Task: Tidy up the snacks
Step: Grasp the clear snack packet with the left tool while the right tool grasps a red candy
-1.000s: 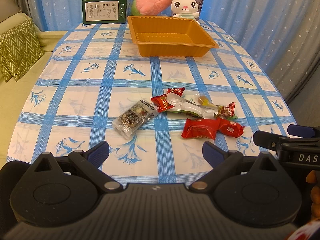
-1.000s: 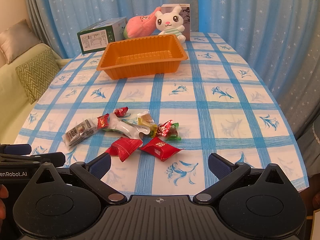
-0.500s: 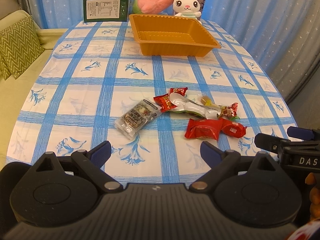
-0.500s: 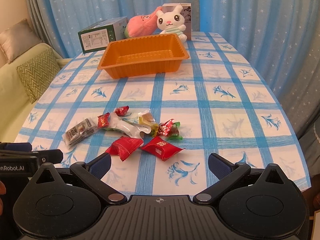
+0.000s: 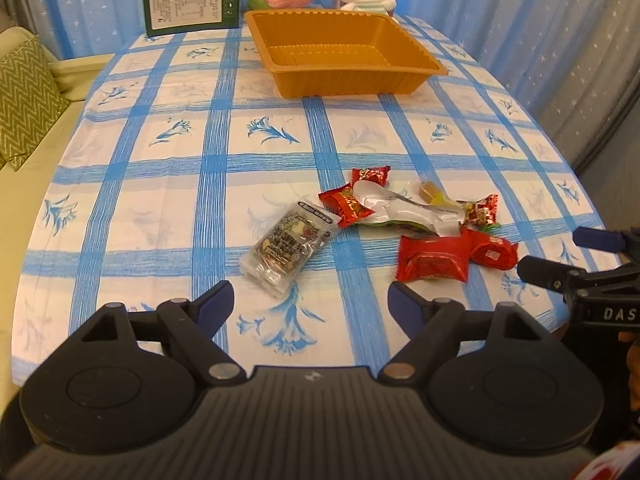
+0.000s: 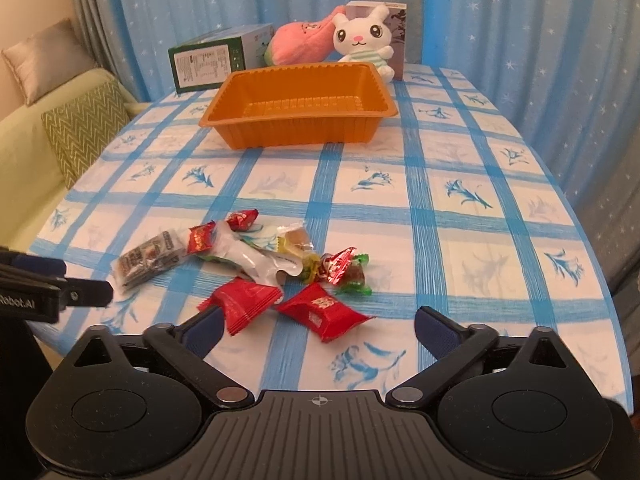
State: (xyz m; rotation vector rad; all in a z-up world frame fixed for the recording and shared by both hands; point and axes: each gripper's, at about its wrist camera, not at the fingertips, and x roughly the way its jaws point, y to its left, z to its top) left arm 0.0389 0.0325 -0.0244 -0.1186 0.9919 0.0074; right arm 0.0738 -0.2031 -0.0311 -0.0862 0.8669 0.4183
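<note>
The snacks (image 5: 384, 232) were heaped on the tablecloth (image 5: 160, 184) just ahead of both tools, well short of the one empty orange tray (image 5: 344, 60). The left gripper (image 5: 310, 304) and right gripper (image 6: 318, 326) were held apart over the cloth, jaws just narrowed yet gaping, nothing between them. Two red packs (image 6: 280, 308), one clear pack (image 5: 290, 242) and several small sweets were seen.

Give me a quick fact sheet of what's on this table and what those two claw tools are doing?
surface: table under a blue-checked cloth
container: orange tray, nothing in it
snacks: loose pile of wrapped snacks, on the cloth
nearest red packet: just ahead of the right gripper
clear packet: ahead of the left gripper
grippers: both open, jaws just closing a little, nothing between them
far end: green box, plush rabbit
</note>
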